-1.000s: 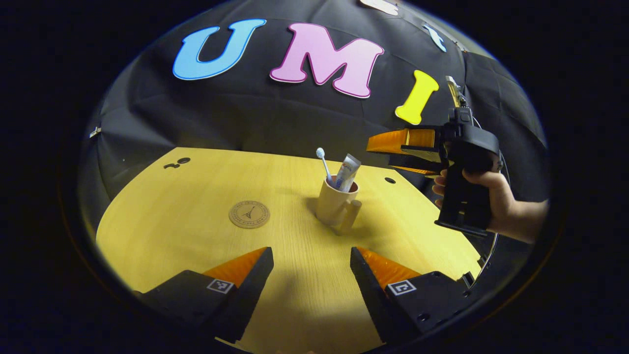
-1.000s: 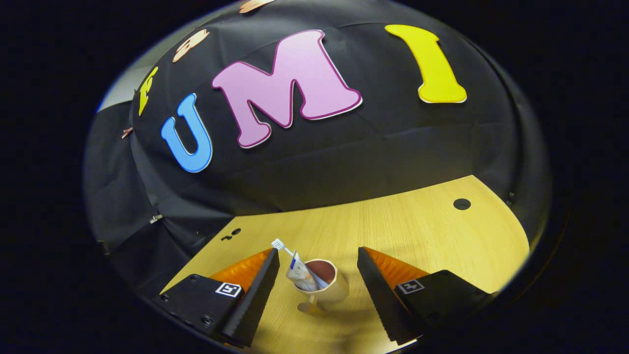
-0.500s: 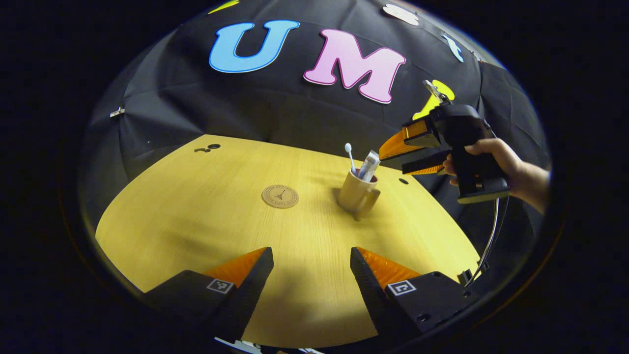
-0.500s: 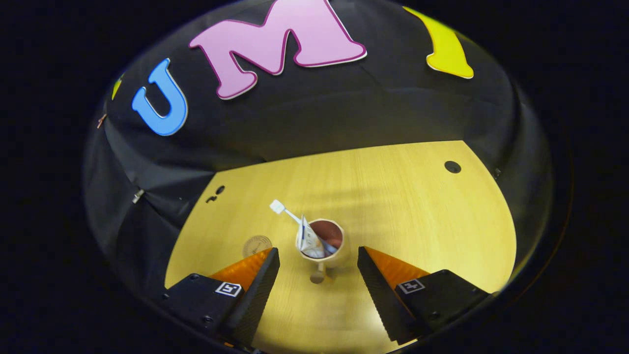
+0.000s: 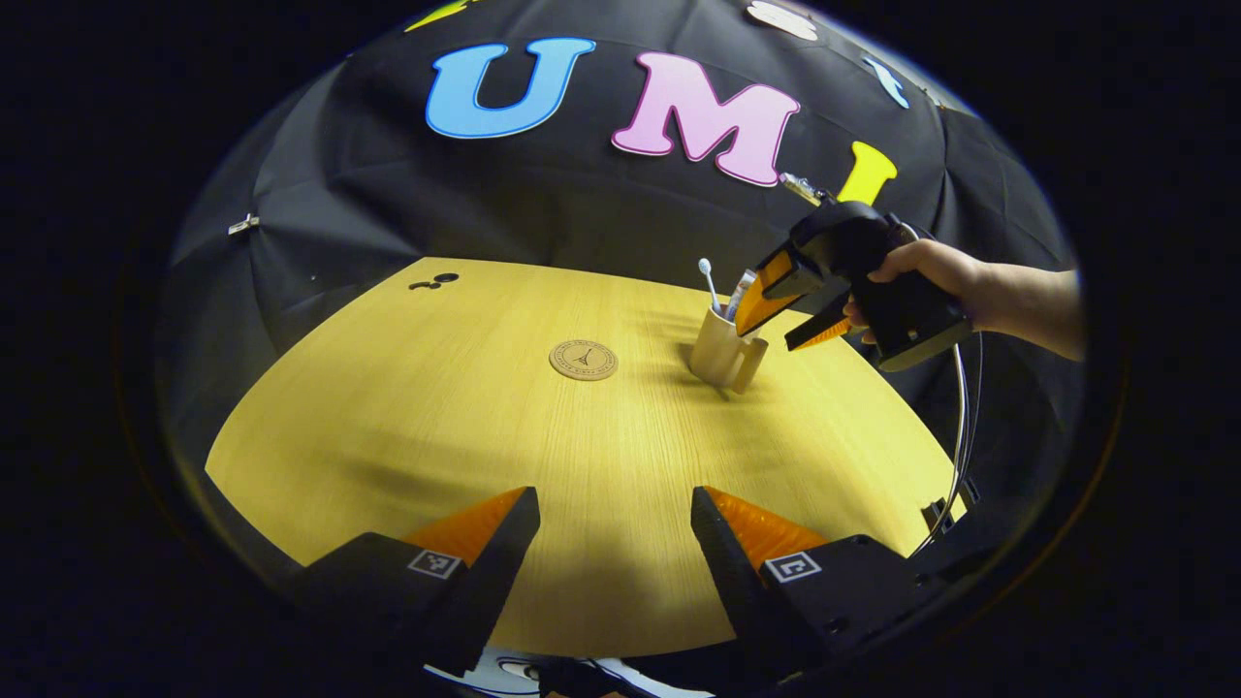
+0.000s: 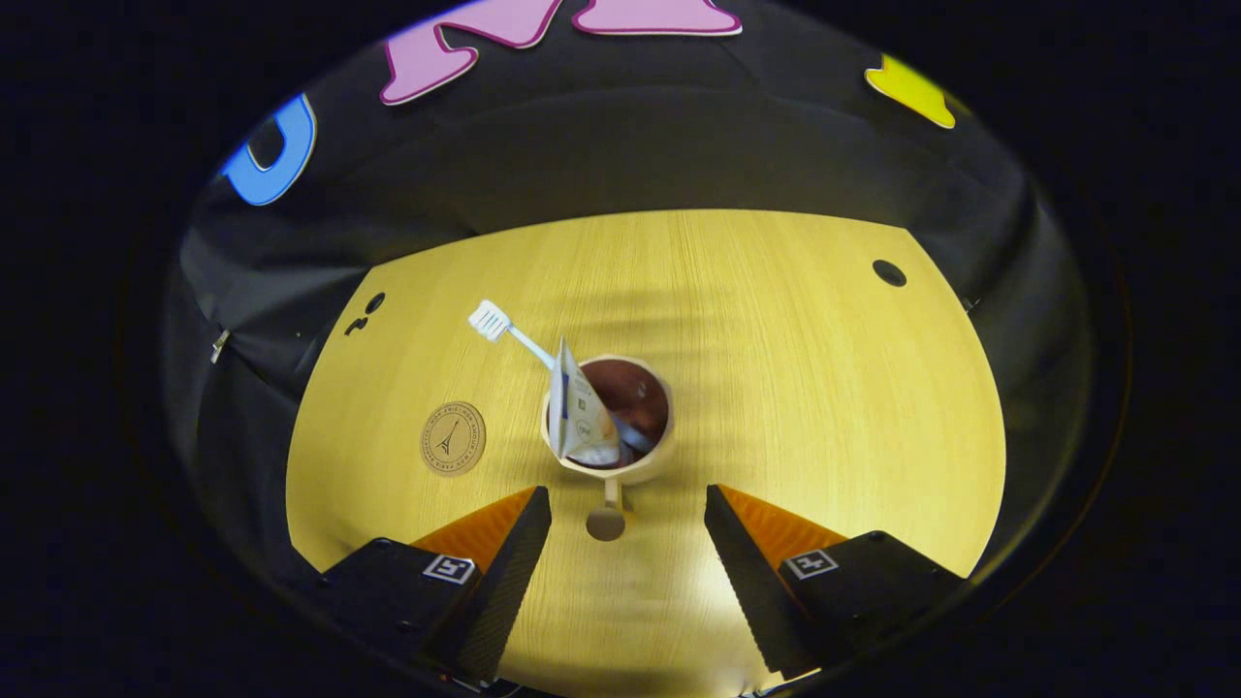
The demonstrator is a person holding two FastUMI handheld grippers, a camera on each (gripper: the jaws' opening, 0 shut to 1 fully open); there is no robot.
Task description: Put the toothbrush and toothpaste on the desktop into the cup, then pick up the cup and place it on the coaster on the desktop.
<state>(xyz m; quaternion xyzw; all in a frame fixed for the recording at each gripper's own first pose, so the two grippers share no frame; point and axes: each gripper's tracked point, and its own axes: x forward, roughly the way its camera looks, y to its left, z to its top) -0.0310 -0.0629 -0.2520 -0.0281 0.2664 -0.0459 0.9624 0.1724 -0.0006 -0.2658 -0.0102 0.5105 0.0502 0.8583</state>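
A beige cup (image 5: 719, 351) stands upright on the yellow wooden table (image 5: 436, 417), holding a white toothbrush (image 5: 706, 269) and a toothpaste tube (image 5: 742, 289). A round coaster (image 5: 583, 360) lies bare to its left. My left gripper (image 5: 613, 504) is open, low over the near table, far from the cup. A hand holds my right gripper (image 5: 766, 337) just right of and above the cup, angled down. In the right gripper view, the cup (image 6: 630, 473) sits just ahead of my open right gripper (image 6: 628, 504). Its handle (image 6: 606, 522) points back between the fingertips, untouched. Toothbrush (image 6: 494, 320), toothpaste (image 6: 579, 422) and coaster (image 6: 453, 438) appear there too.
A round hole (image 6: 887, 273) is cut in the table at the far right, and small holes (image 5: 434, 282) at the far left. A cable (image 5: 960, 407) hangs from the right gripper. The black cloth wall rises right behind the table's far edge.
The right gripper has tilted downward and come in over the cup, so the handle now lies between its open fingers. The left gripper has drawn back from the cup.
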